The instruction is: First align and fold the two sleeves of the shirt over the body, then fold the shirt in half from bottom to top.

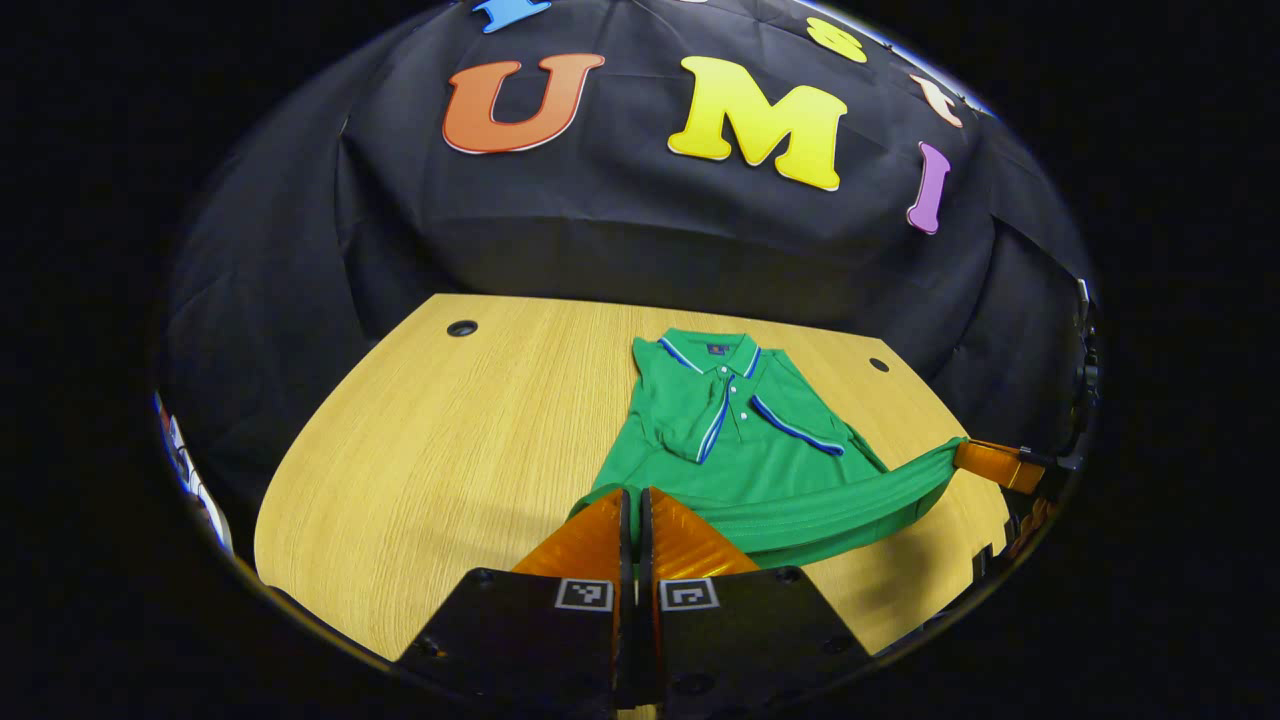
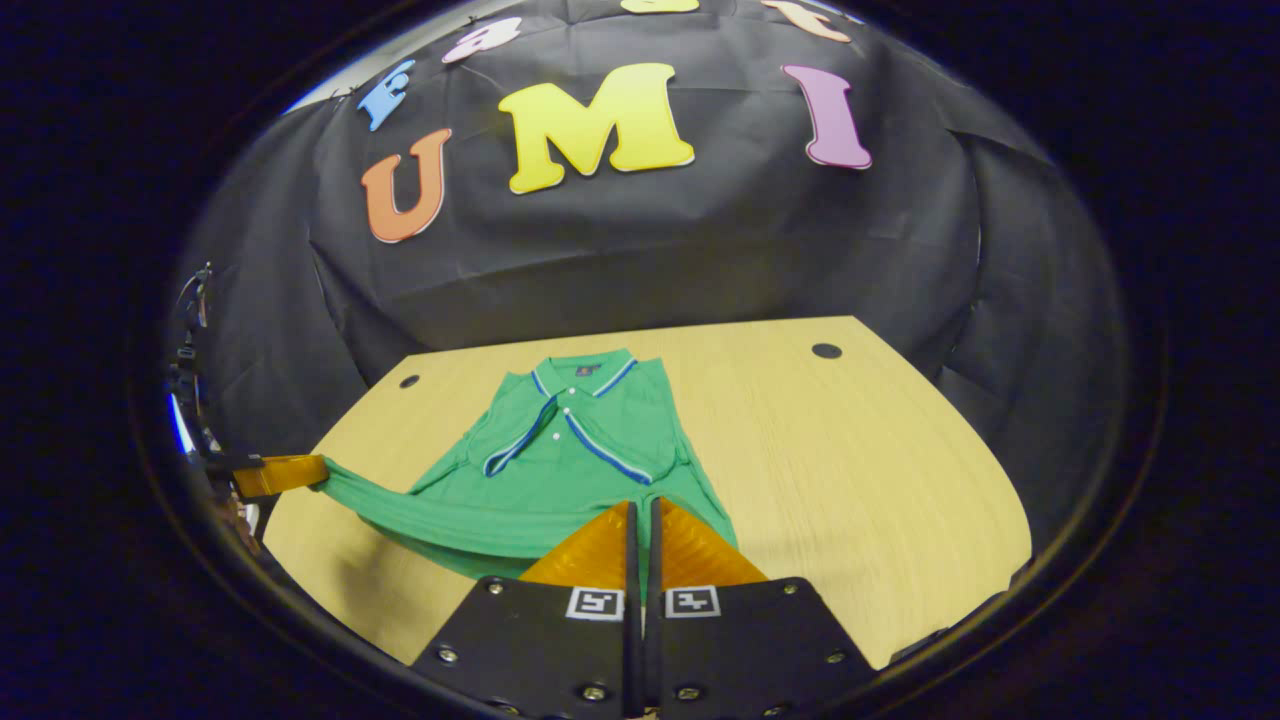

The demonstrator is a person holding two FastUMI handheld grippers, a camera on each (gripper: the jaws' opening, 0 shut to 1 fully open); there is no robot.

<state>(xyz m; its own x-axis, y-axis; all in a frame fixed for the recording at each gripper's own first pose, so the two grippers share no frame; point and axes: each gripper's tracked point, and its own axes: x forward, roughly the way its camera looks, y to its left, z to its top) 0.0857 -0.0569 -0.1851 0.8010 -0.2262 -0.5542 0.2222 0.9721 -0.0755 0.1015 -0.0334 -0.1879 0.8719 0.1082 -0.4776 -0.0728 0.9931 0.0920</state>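
1. The left gripper (image 1: pixel 634 500) has its two fingers pressed together on the left corner of the bottom hem (image 1: pixel 800 525) of the green short-sleeved polo shirt with blue-and-white trim (image 1: pixel 730 440), which lies collar-away on the pale wooden table (image 1: pixel 440 450).
2. Both sleeves (image 1: pixel 800 425) already lie crossed over the chest, so the first step looks done; the bottom-to-top fold appears begun, the hem raised off the wood and stretched between the grippers.
3. The right gripper (image 2: pixel 640 515) is likewise clamped on the hem's right corner.
4. The left gripper view shows the hem's taut band running to the far gripper; the right gripper view shows the shirt's right side edge (image 2: pixel 695 470) lying flat.
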